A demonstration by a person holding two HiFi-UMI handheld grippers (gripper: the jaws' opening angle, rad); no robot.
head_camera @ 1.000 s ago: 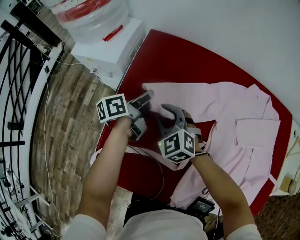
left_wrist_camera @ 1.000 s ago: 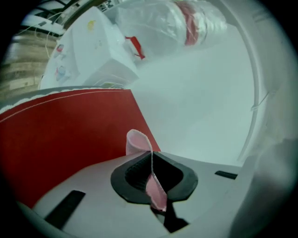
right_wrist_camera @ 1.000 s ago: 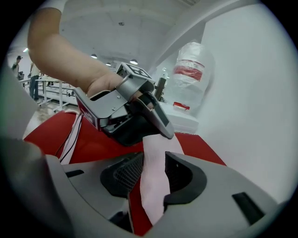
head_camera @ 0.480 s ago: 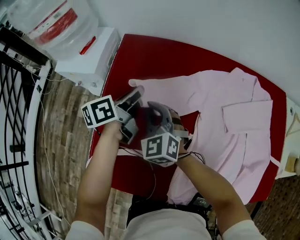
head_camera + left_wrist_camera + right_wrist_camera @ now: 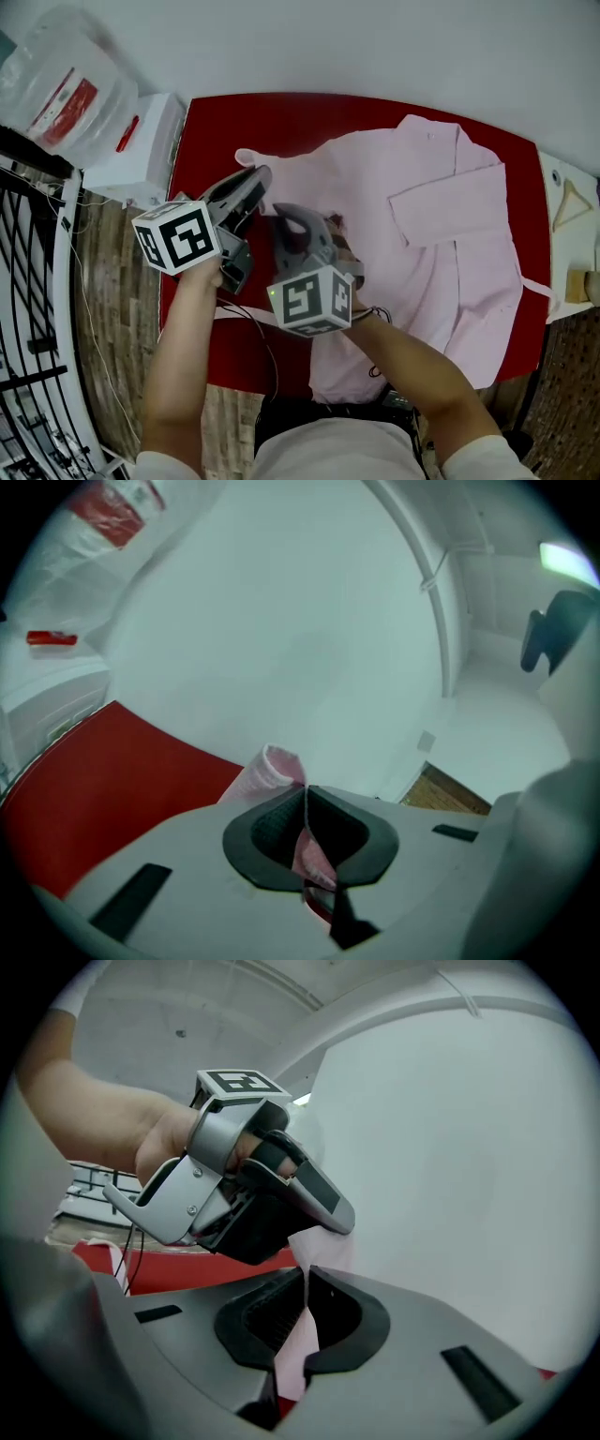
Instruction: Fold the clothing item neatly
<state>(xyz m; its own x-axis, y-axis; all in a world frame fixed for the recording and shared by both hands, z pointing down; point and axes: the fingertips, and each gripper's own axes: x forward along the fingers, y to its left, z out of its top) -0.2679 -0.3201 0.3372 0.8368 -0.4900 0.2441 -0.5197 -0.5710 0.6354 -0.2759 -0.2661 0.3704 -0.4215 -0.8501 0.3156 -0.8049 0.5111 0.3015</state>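
A pink long-sleeved shirt (image 5: 441, 234) lies spread on the red table (image 5: 244, 122). Its left sleeve runs toward both grippers and is lifted off the table. My left gripper (image 5: 258, 178) is shut on the sleeve near the cuff (image 5: 267, 766), and pink cloth passes between the jaws of the left gripper (image 5: 306, 794). Just right of it, my right gripper (image 5: 283, 216) has just been closing. In the right gripper view, the right gripper (image 5: 307, 1274) is shut on pink sleeve fabric (image 5: 319, 1246), with the left gripper (image 5: 337, 1218) close ahead.
A water jug (image 5: 61, 98) stands on a white unit (image 5: 141, 150) off the table's left corner. Black railings (image 5: 28, 281) run along the left. A wooden hanger (image 5: 570, 202) lies on a white surface at right. A cable (image 5: 253, 323) hangs over the near table edge.
Both grippers have risen, staying close together, and the sleeve has come up off the table with them. The right gripper's jaws have closed on the sleeve.
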